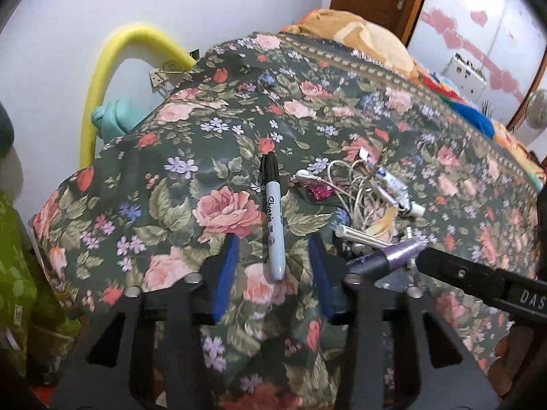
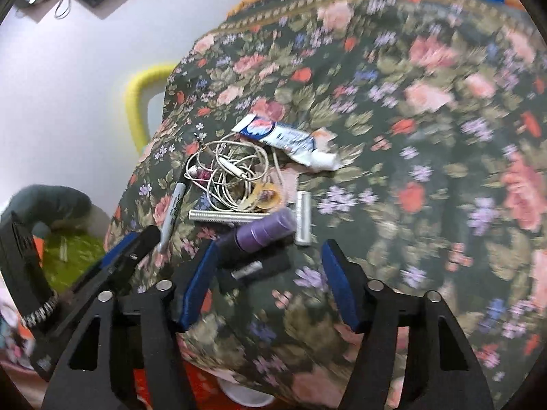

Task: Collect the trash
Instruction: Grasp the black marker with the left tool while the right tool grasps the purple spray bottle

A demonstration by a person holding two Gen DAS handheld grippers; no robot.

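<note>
**Inspector:** Start from the left, with the marker as the reference. What is the left gripper point(image 1: 273, 263) doing?

**Assistant:** Its blue-padded jaws stand wide apart and grip nothing. The Sharpie marker point(image 1: 273, 215) lies on the floral bedspread point(image 1: 191, 130), its grey butt end between the two pads and its black cap pointing away. A gap of cloth shows on either side — neither pad touches the barrel.

**Inspector:** And to the right of the marker?

**Assistant:** A heap of litter: tangled white earphones point(image 1: 345, 184) just beside the marker, a squeezed toothpaste tube point(image 1: 396, 188) on their far side, a silver razor point(image 2: 246, 217) nearer the camera, and a purple cylindrical item point(image 2: 259, 234) touching the razor handle. What the purple item is, I cannot tell.

**Inspector:** The right gripper point(image 2: 270, 273)?

**Assistant:** Also spread wide and holding nothing. The purple item's dark end sits close to the left pad, just inside the opening; blur prevents confirming contact.

**Inspector:** Anything further?

**Assistant:** In the left wrist view, one black finger point(image 1: 478, 280) of the right gripper reaches in from the right — its tip at the purple item, well right of the marker.
</note>
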